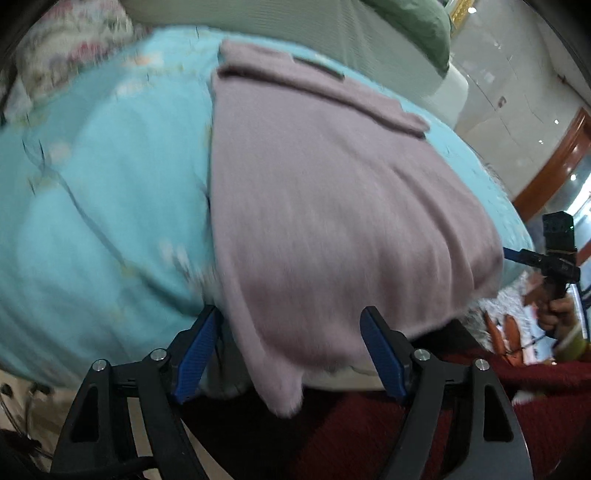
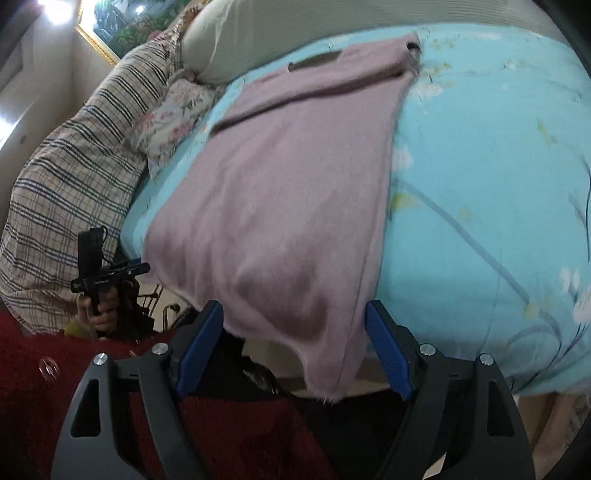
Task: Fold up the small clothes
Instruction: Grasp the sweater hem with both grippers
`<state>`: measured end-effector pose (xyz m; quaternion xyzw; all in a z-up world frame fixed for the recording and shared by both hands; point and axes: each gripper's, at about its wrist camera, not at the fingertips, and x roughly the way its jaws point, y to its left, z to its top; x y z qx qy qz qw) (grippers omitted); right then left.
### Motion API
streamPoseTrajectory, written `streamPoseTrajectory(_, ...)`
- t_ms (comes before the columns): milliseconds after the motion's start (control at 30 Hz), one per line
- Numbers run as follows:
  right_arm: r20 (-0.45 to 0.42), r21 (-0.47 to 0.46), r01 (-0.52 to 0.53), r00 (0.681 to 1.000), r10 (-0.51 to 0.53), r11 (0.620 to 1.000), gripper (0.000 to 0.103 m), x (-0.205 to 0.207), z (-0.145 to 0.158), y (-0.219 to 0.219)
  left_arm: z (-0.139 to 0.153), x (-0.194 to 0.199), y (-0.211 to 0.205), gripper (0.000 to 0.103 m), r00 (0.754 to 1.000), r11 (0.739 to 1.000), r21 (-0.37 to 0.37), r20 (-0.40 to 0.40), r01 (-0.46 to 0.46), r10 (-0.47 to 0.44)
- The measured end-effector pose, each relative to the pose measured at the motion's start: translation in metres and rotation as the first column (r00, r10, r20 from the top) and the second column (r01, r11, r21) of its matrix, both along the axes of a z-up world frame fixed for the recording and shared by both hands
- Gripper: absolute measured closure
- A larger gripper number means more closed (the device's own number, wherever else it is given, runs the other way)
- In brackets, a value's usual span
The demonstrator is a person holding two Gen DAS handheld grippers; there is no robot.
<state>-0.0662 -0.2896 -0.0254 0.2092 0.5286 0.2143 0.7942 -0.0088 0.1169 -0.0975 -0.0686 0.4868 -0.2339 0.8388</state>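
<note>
A mauve knit garment (image 1: 332, 206) lies flat on a light blue floral bedspread (image 1: 110, 192), its sleeves folded across the far end. Its near hem hangs over the bed's front edge. My left gripper (image 1: 291, 332) is open, with the hem's left corner hanging between its blue pads (image 1: 195, 354). My right gripper (image 2: 295, 328) is open, with the hem's right corner hanging between its pads (image 2: 388, 354). The same garment (image 2: 288, 192) fills the middle of the right wrist view. Each gripper shows small in the other's view, the right one (image 1: 554, 254) and the left one (image 2: 107, 273).
A grey-green pillow (image 1: 388, 48) and a floral pillow (image 2: 173, 114) lie at the bed's far end. A plaid blanket (image 2: 66, 184) is heaped on the left side. Dark red clothing (image 2: 92, 369) sits below the grippers. A framed picture (image 2: 125, 22) hangs on the wall.
</note>
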Motion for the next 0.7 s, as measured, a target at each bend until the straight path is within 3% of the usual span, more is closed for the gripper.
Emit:
streamPoseTrajectory(100, -0.036, 0.013, -0.003, 0.999, 0.003, 1.0, 0.024, -0.006, -0.01, -0.004, -0.008, -0.007, -0.002, 0.033, 1.0, 0.999, 0.039, -0.004, 0.016, -0.016)
streamPoseTrajectory(300, -0.002, 0.014, -0.025, 1.0, 0.025, 1.0, 0.032, 0.003, -0.014, 0.009, -0.009, 0.002, -0.001, 0.037, 0.999, 0.999, -0.006, -0.007, 0.04, -0.04)
streamPoseTrajectory(333, 0.004, -0.003, -0.04, 0.999, 0.04, 0.999, 0.04, 0.002, -0.014, 0.013, -0.008, 0.003, -0.001, 0.041, 0.999, 0.999, -0.004, -0.002, 0.046, -0.046)
streamPoseTrajectory(367, 0.002, -0.004, -0.052, 0.999, 0.052, 0.999, 0.067, 0.0, -0.015, 0.014, -0.006, 0.002, -0.003, 0.053, 0.998, 0.998, 0.006, 0.006, 0.057, -0.057)
streamPoseTrajectory(400, -0.007, 0.008, -0.051, 0.999, 0.051, 0.999, 0.083, -0.001, -0.016, 0.012, -0.006, 0.001, -0.004, 0.071, 0.998, 0.998, 0.012, 0.007, 0.065, -0.065)
streamPoseTrajectory(433, -0.019, 0.025, -0.041, 0.999, 0.041, 0.999, 0.094, -0.001, -0.018, 0.009, -0.007, 0.001, -0.004, 0.079, 0.997, 0.997, 0.017, 0.001, 0.075, -0.075)
streamPoseTrajectory(467, -0.018, 0.028, -0.032, 0.999, 0.032, 0.999, 0.094, -0.002, -0.018, 0.007, -0.009, 0.001, -0.005, 0.086, 0.996, 0.996, 0.019, -0.01, 0.084, -0.084)
streamPoseTrajectory(600, 0.042, 0.153, -0.002, 0.999, -0.005, 0.988, 0.095, -0.004, 0.0, 0.001, -0.011, -0.002, -0.011, 0.093, 0.996, 0.995, 0.049, 0.01, 0.084, -0.085)
streamPoseTrajectory(700, 0.135, 0.291, 0.031, 0.988, -0.073, 0.956, 0.096, 0.0, 0.026, -0.012, 0.004, -0.006, -0.005, 0.096, 0.997, 0.998, -0.015, 0.036, 0.063, -0.062)
